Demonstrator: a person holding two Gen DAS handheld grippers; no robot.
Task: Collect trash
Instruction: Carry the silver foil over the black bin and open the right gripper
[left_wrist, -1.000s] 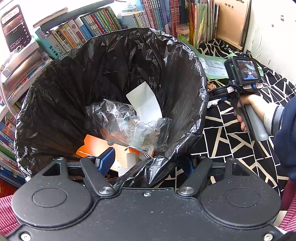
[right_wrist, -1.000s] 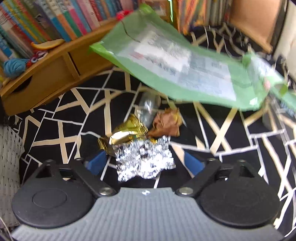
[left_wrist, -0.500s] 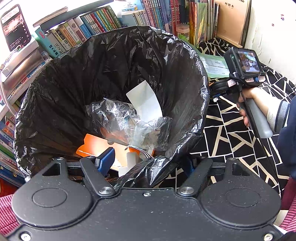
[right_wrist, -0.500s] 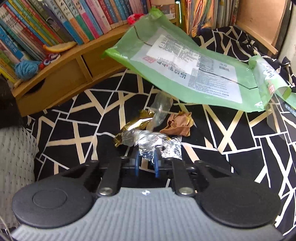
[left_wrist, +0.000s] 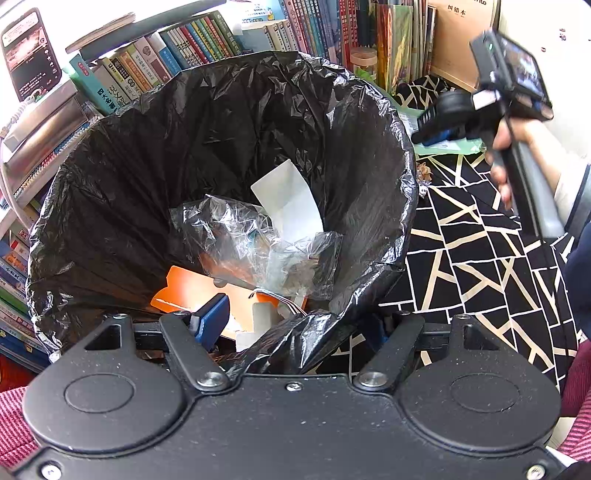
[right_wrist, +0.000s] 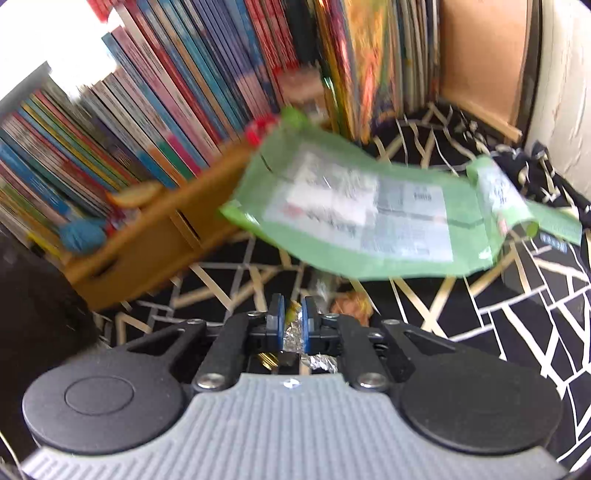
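Two grippers: my right gripper (right_wrist: 291, 321) pinches crumpled foil (right_wrist: 293, 332); my left gripper (left_wrist: 295, 325) clasps the black bag's rim (left_wrist: 295, 332), green wrapper (right_wrist: 369, 229) at twelve o'clock.

The right claw (right_wrist: 291, 321) has pinched the foil wrapper (right_wrist: 293, 334) and apparently lifted it off the cloth (right_wrist: 517, 332).

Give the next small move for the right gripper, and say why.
Probably carry it over the bin's mouth. The right gripper is shut on the crumpled foil, and the left gripper holds the black bin bag at its near rim, mouth open.
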